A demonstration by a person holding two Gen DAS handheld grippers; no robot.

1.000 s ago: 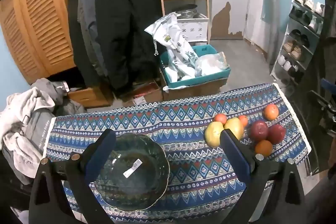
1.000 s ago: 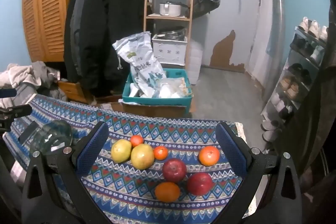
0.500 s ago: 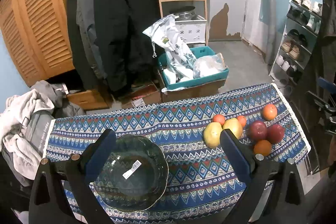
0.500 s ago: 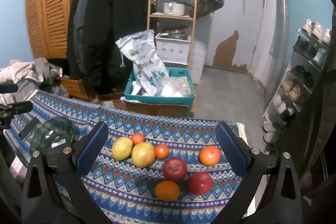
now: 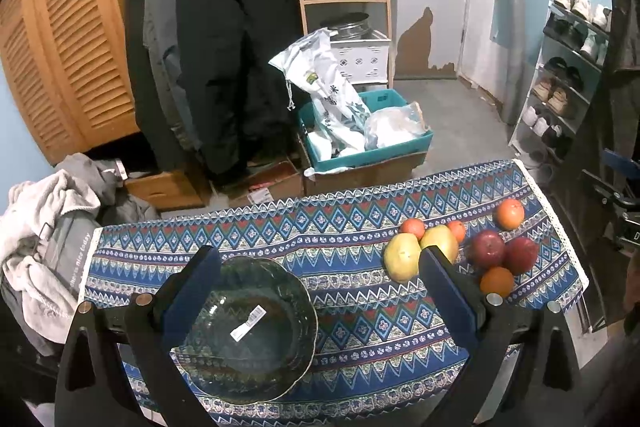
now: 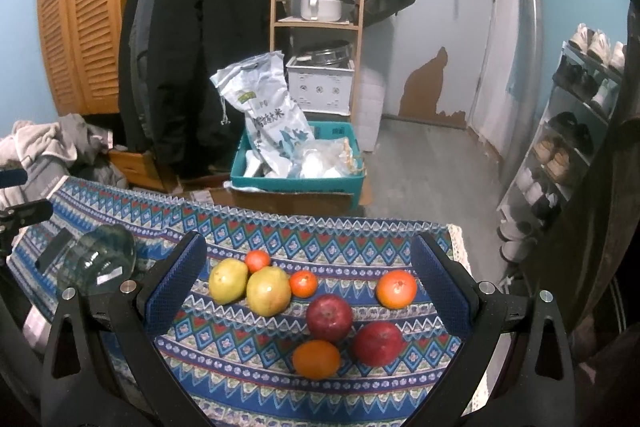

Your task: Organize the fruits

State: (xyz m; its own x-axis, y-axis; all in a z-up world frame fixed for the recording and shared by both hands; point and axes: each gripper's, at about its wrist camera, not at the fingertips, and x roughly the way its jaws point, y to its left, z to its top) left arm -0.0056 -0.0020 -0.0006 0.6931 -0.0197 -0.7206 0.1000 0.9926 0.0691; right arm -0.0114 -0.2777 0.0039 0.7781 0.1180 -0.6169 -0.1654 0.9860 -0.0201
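The right gripper (image 6: 306,281), jaws spread wide and empty, hangs over the loose cluster of fruit (image 6: 320,307); the clear glass bowl (image 5: 244,327) sits off left, under the left gripper (image 5: 316,291) (also agape).

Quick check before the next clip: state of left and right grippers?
Left gripper: open, holding nothing, above the glass bowl.
Right gripper: open, holding nothing, over the fruits.
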